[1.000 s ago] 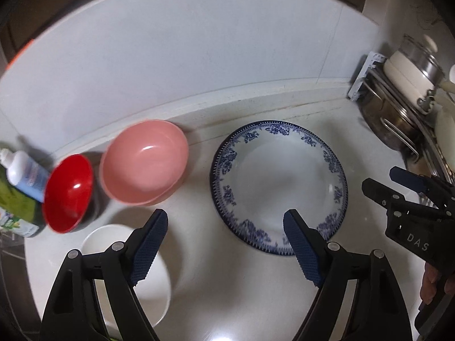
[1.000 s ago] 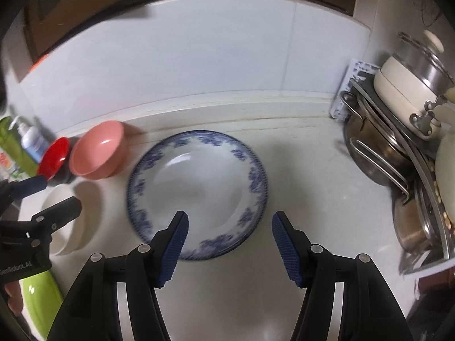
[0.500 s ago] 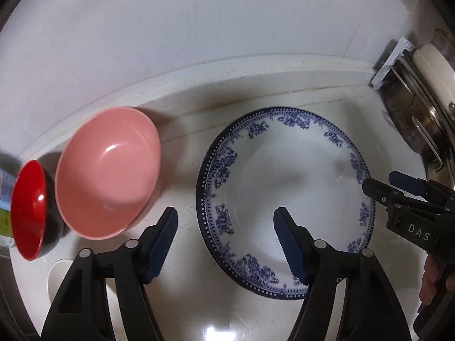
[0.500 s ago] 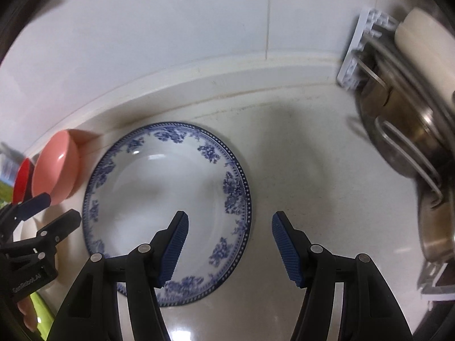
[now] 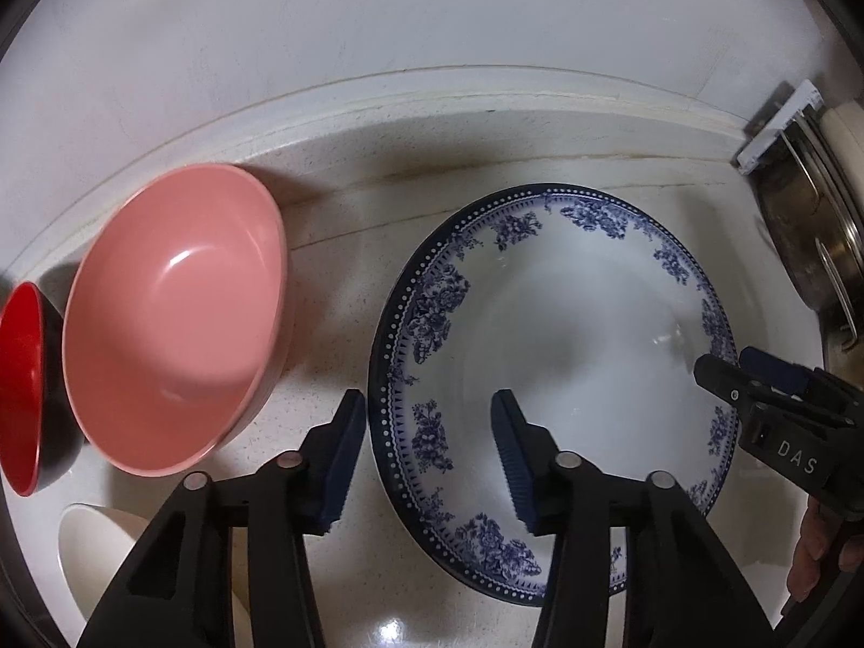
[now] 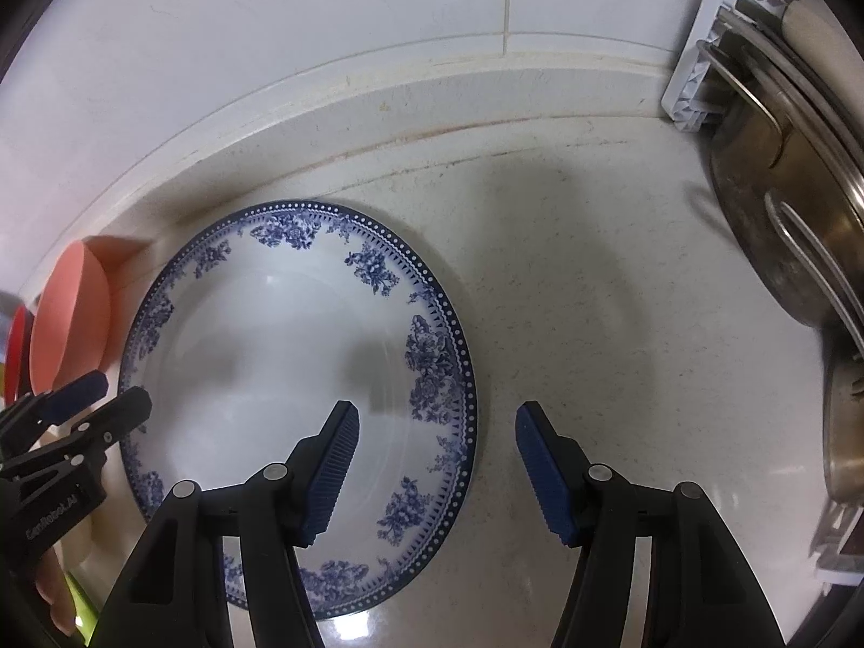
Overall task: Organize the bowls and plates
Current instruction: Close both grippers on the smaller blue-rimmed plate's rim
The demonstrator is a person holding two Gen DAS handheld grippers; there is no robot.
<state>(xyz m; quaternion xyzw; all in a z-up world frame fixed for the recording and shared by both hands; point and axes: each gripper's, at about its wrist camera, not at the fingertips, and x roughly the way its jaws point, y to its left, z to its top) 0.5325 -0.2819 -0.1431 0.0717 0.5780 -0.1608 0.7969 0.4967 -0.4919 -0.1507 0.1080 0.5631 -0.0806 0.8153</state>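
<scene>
Two unclenched claws, left (image 5: 426,464) closing, astride plate (image 5: 567,324) rims; pink bowl (image 5: 173,313) alongside.

Both grippers have descended toward the round blue-and-white floral porcelain plate (image 5: 567,313). The left gripper (image 5: 426,459) has narrowed and is closing, now straddling the plate's left rim. The right gripper (image 6: 437,464) has shifted right, now straddling the right rim.

a speckled white countertop (image 6: 621,335) meets a white tiled wall (image 6: 324,27) at twelve o'clock. at three o'clock, steel pots (image 6: 783,227) sit stacked in a white rack (image 6: 702,75), handles pointing toward the counter.
</scene>
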